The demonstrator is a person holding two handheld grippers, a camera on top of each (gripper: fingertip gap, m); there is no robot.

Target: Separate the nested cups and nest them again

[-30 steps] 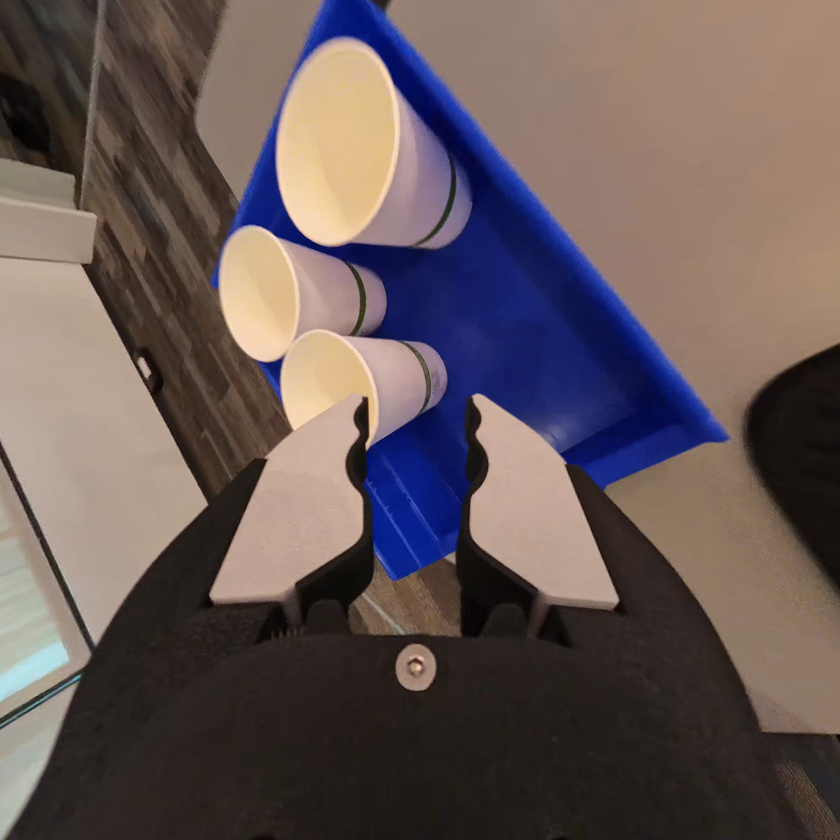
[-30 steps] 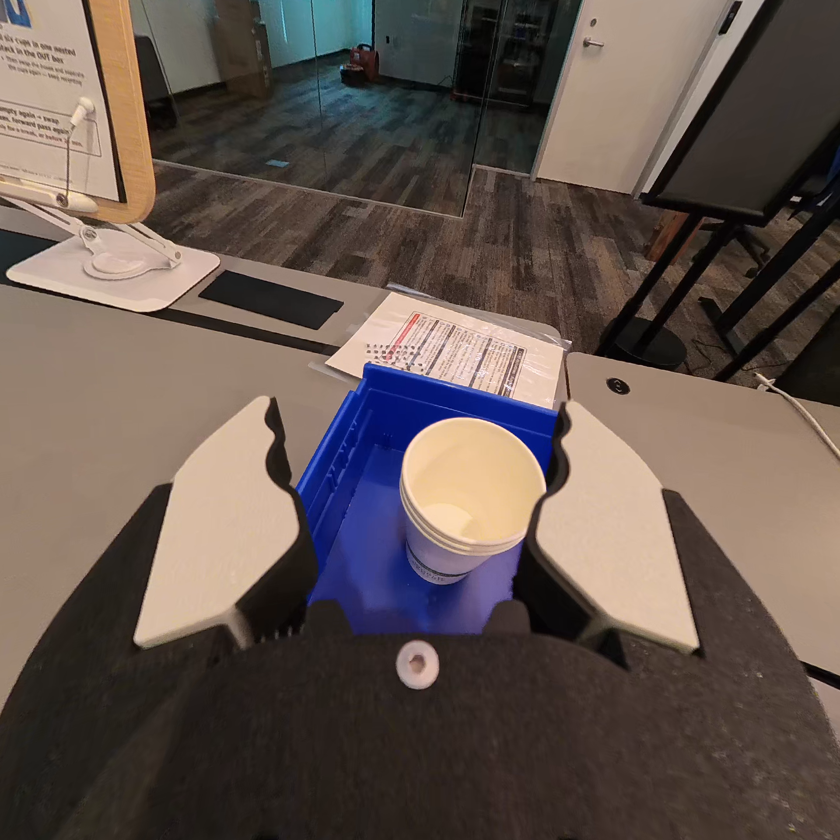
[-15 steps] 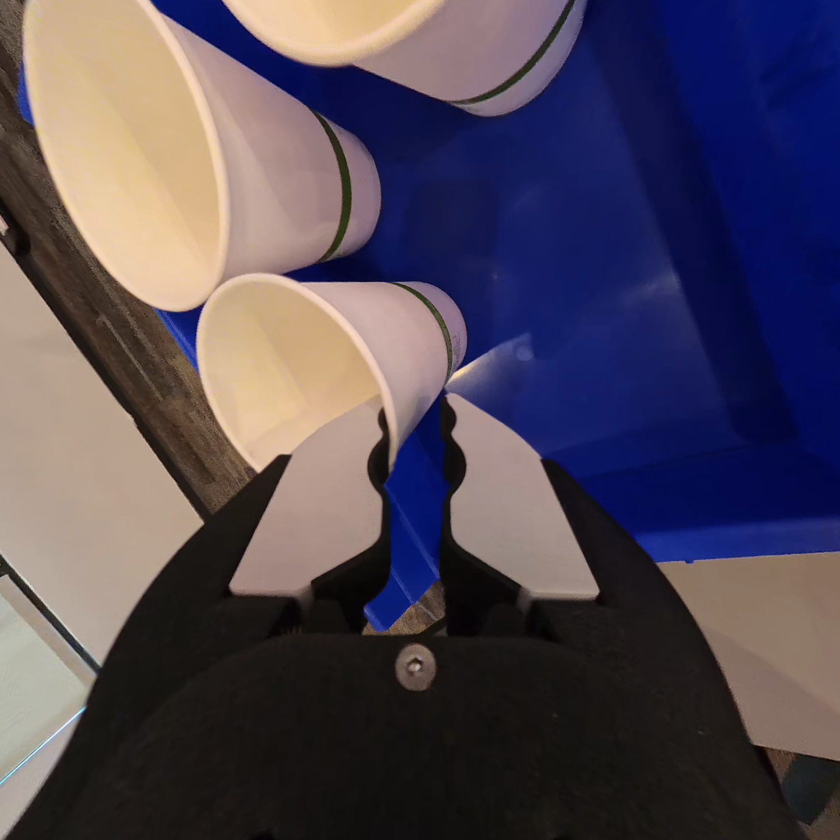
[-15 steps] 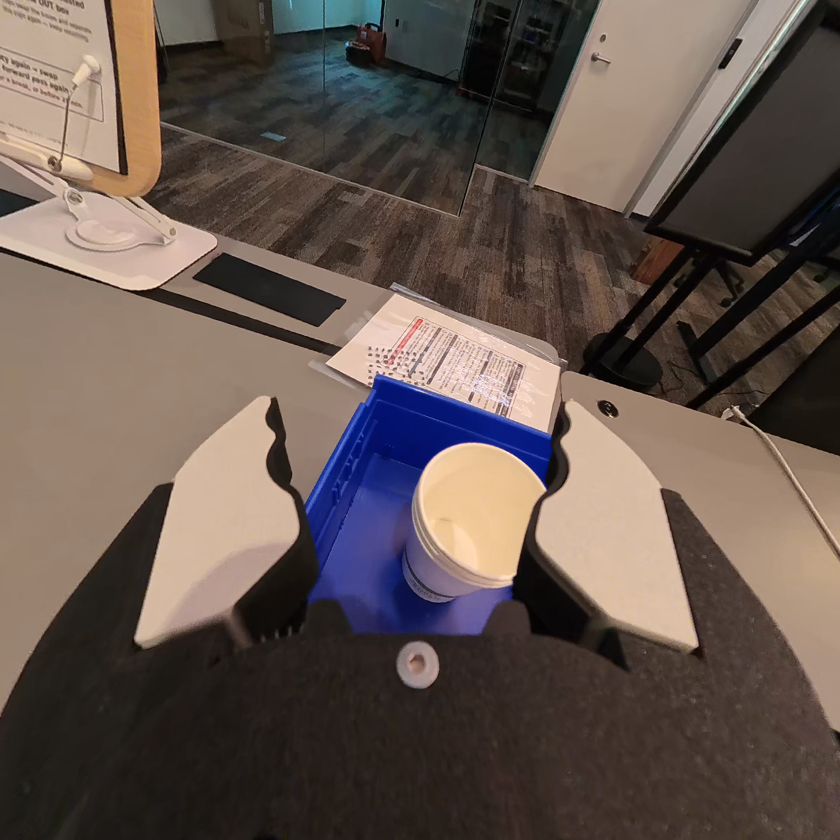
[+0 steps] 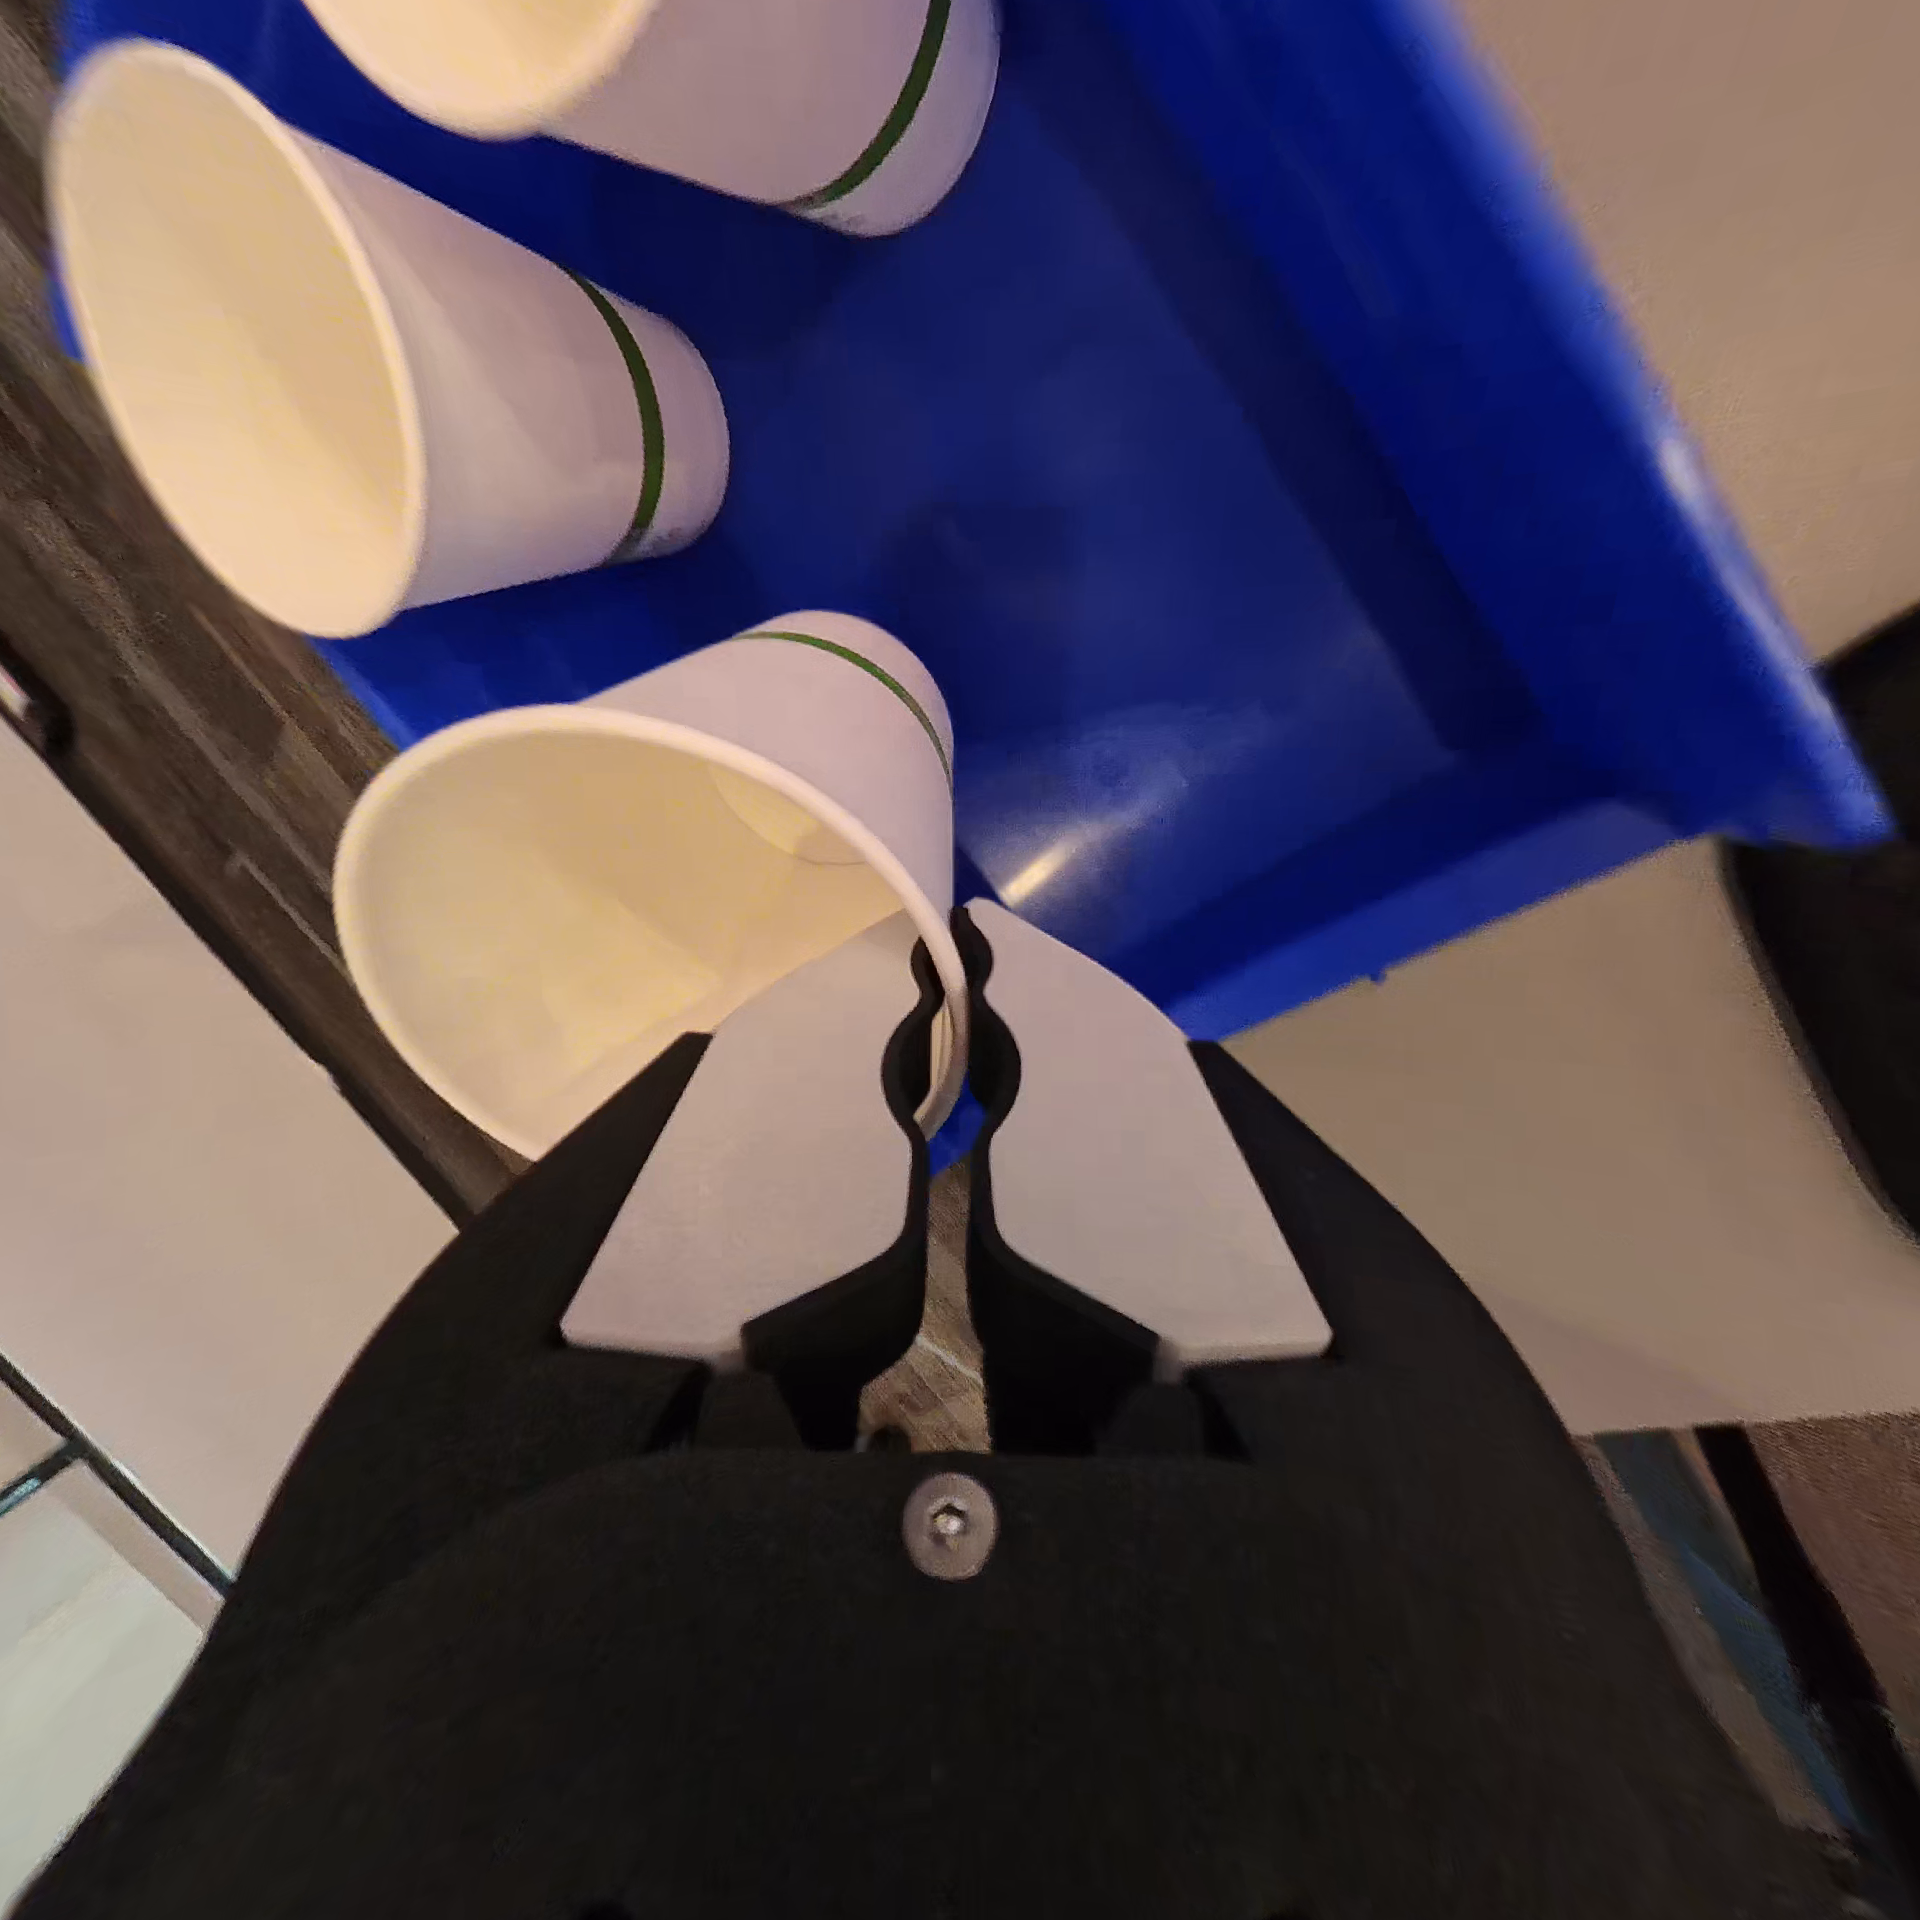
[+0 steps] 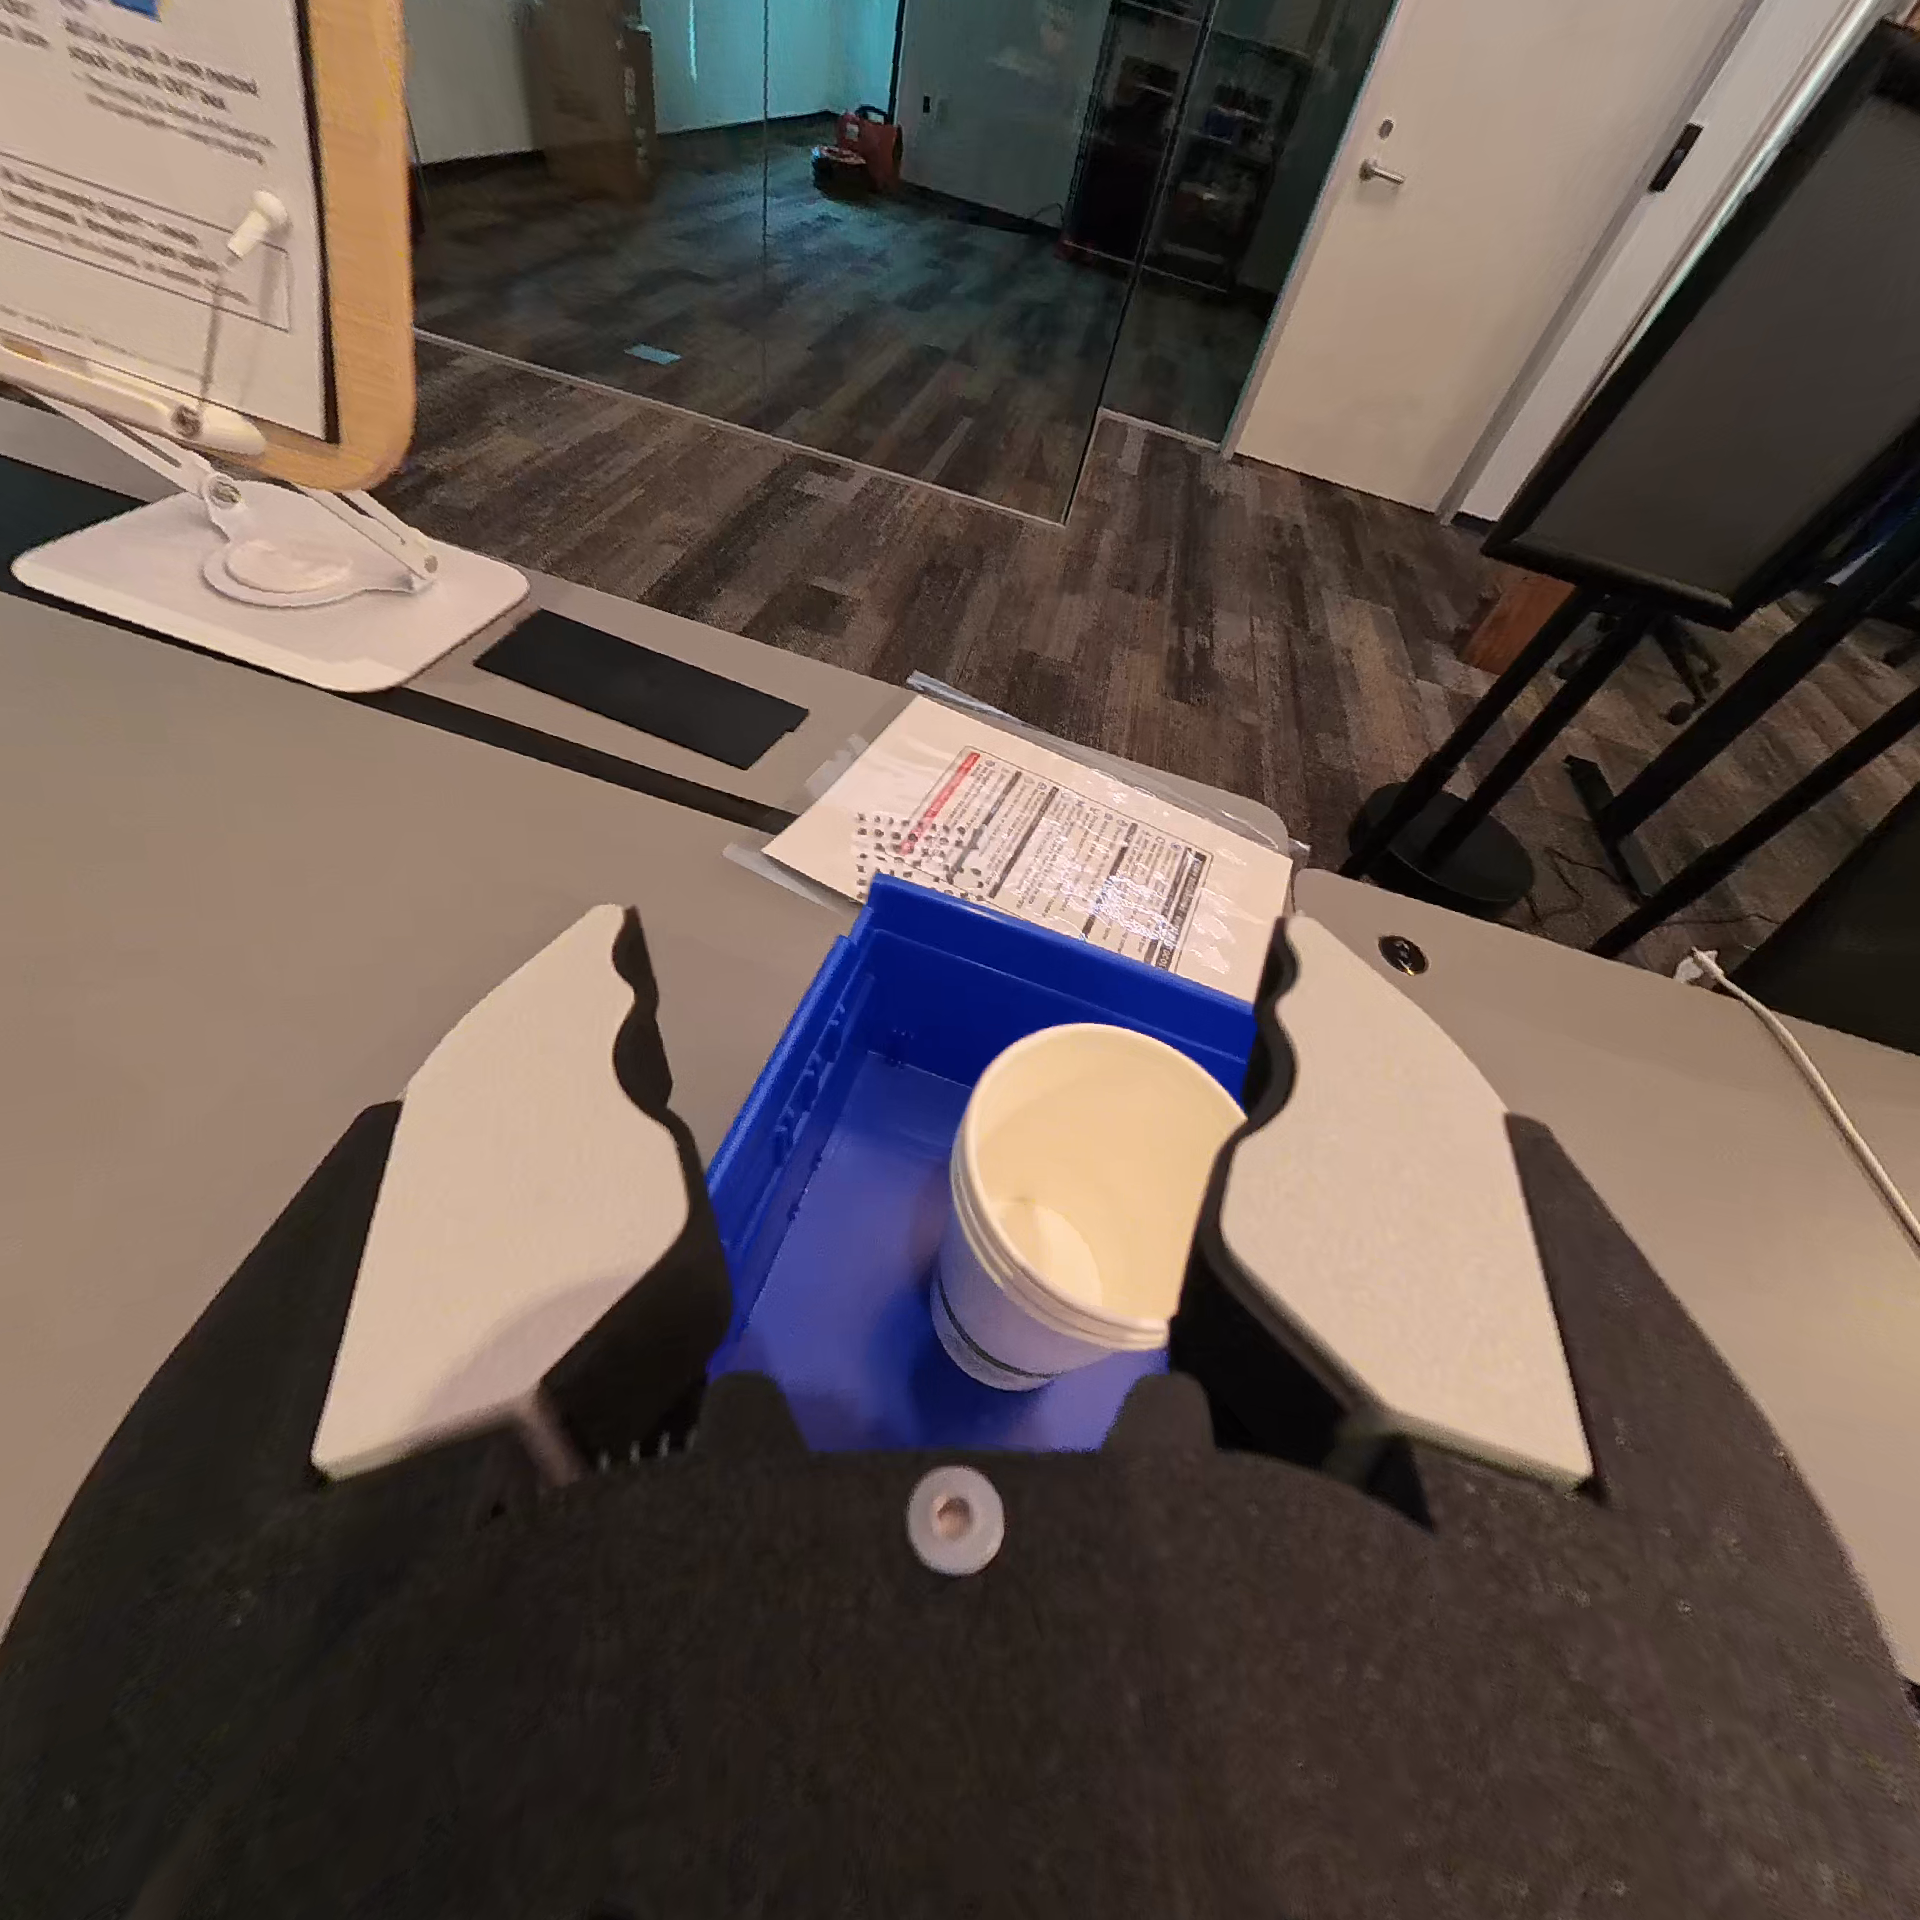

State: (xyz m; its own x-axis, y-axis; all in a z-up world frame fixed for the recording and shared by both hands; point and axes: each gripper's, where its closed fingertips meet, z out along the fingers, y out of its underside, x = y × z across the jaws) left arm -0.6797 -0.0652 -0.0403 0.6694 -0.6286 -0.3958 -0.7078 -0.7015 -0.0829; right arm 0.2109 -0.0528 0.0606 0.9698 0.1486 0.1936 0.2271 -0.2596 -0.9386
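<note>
- While the grey bench [image 6: 260, 883] is carrying everything in the right wrist view, a blue bin [image 6: 800, 1101] is sitting near its far edge, just in front of a printed sheet in a clear sleeve [image 6: 1049, 831].
- At the bench's far left corner, a wood-framed board on a white stand [image 6: 312, 613] is leaning upright, with a black mat [image 6: 639, 701] lying beside its base.
- Inside that bin, a stack of nested paper cups [image 6: 1049, 1205] is standing by the right wall, tilting a little, with several rims showing one under another.
- Over the bin's near end, the right tongs [image 6: 956, 1049] are hovering with jaws spread wide and gripping nothing; the right finger is overlapping the stack's rim in the picture, but whether it is touching I cannot tell.
- Seen from the left wrist, a second blue bin [image 5: 1351, 520] is sitting on a pale bench [image 5: 1558, 1195] and holding three single paper cups with green bands.
- Two of them, the middle cup [image 5: 416, 395] and the farthest cup [image 5: 748, 94], are standing along the bin's left wall.
- Nearest, by the bin's corner, the third cup [image 5: 644, 883] is tilting toward the camera.
- Pinching that cup's rim wall, the left tongs [image 5: 951, 925] are nearly closed, one finger inside the mouth and one outside.
</note>
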